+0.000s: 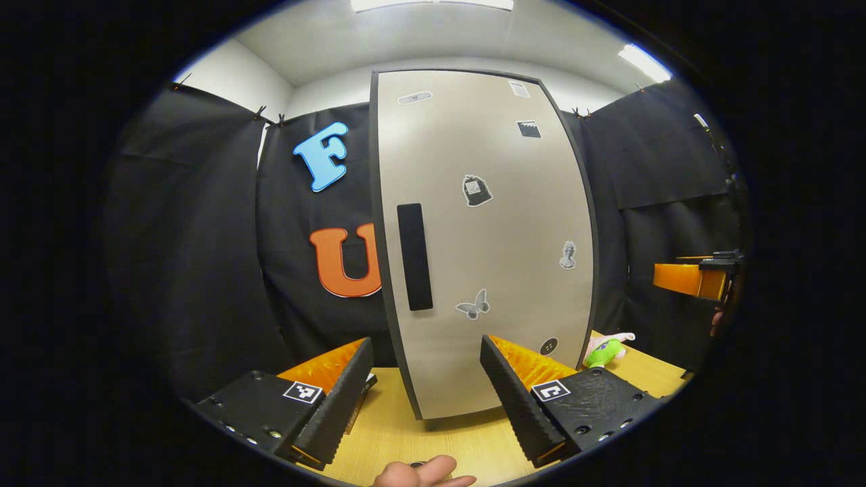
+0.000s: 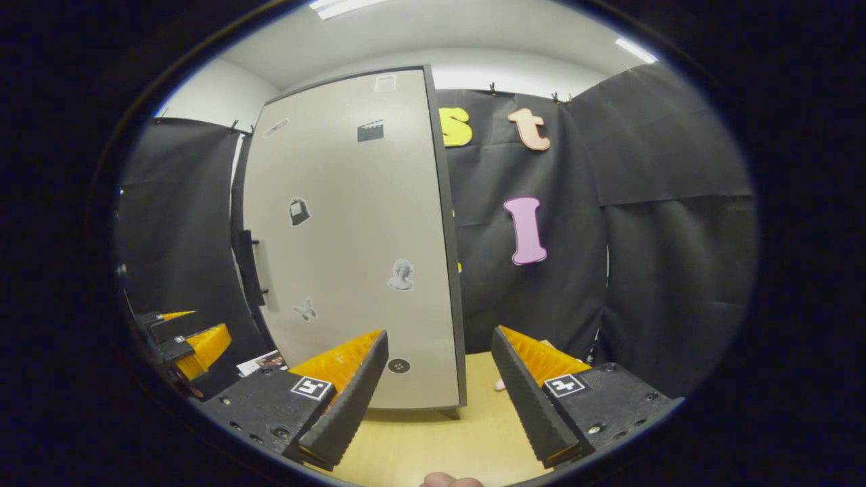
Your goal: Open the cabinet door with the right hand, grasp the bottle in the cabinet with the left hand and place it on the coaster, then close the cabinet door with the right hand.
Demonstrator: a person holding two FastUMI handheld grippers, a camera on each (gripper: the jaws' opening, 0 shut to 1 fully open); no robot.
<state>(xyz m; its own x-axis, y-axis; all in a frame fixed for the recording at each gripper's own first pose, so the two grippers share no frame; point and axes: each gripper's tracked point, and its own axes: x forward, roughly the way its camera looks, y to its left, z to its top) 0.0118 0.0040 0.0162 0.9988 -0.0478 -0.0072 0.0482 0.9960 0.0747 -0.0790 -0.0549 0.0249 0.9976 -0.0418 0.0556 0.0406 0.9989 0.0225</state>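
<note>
Standing shut on the desk (image 1: 406,433), the cabinet door (image 1: 487,237) is being faced by both grippers, so the opening step is judged not yet begun. Going from the left in the left gripper view, the left gripper (image 1: 425,392) is being held low over the desk with its fingers spread wide and nothing between them, aimed at the door's lower half; the dark vertical handle (image 1: 414,257) is being shown near the door's left edge, and a small soft toy (image 1: 604,350) is lying on the desk just beside the cabinet's right side, with the other gripper being seen farther off at the far right. In the right gripper view, the handle (image 2: 247,269) is being seen edge-on, standing proud of the door (image 2: 352,237), while the right gripper (image 2: 440,392) is being held with fingers released and empty, well apart from that handle. The bottle is judged to be hidden behind the closed door, so its weight and surface cannot be told. The door is being judged stiff and light on its hinges; the handle's mid-length is being judged the best place to take hold.
</note>
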